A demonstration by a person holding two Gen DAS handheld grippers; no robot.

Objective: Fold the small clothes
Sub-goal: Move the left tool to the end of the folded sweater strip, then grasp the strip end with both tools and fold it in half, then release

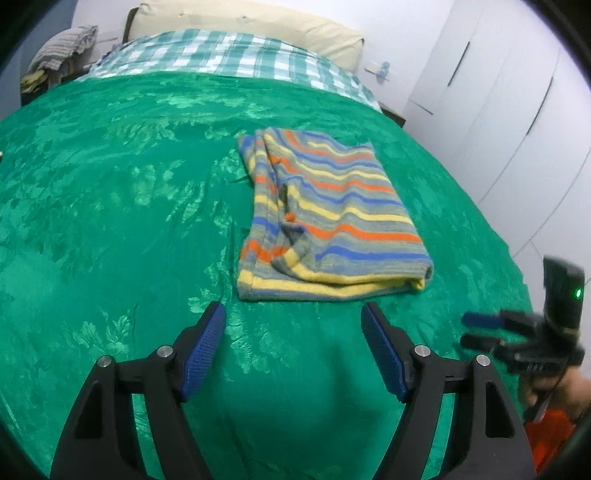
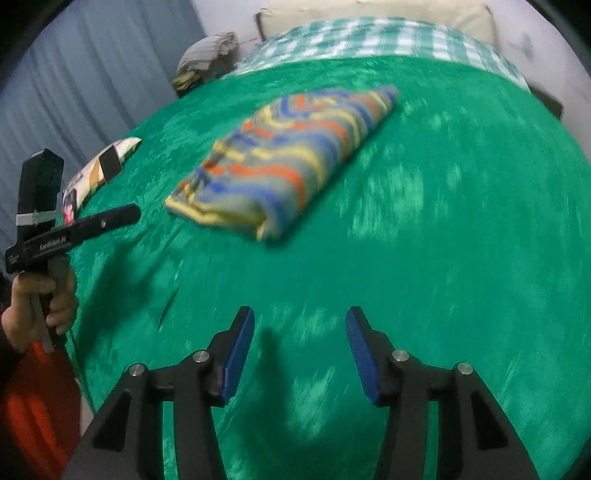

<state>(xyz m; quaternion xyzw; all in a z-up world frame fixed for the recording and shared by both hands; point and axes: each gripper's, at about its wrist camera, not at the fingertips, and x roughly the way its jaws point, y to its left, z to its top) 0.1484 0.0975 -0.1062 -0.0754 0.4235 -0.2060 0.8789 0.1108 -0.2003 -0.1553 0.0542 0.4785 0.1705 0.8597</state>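
A small striped garment (image 1: 328, 214) in grey, yellow, orange and blue lies folded on the green bedspread (image 1: 110, 184). My left gripper (image 1: 293, 317) stands open just short of its near edge, with nothing between the blue pads (image 1: 205, 347). In the right wrist view the same garment (image 2: 284, 162) lies ahead and to the left, blurred. My right gripper (image 2: 300, 325) is open over bare bedspread (image 2: 443, 221), well short of the cloth. Each view shows the other gripper at the side: the right one (image 1: 476, 328) and the left one (image 2: 125, 214), held by a hand (image 2: 40, 306).
A checked green and white sheet (image 1: 229, 51) and a cream pillow (image 1: 258, 18) lie at the head of the bed. A heap of clothes (image 1: 62, 48) sits at the far left corner. White wardrobe doors (image 1: 498, 110) stand to the right. A patterned packet (image 2: 99, 166) lies near the bed's left edge.
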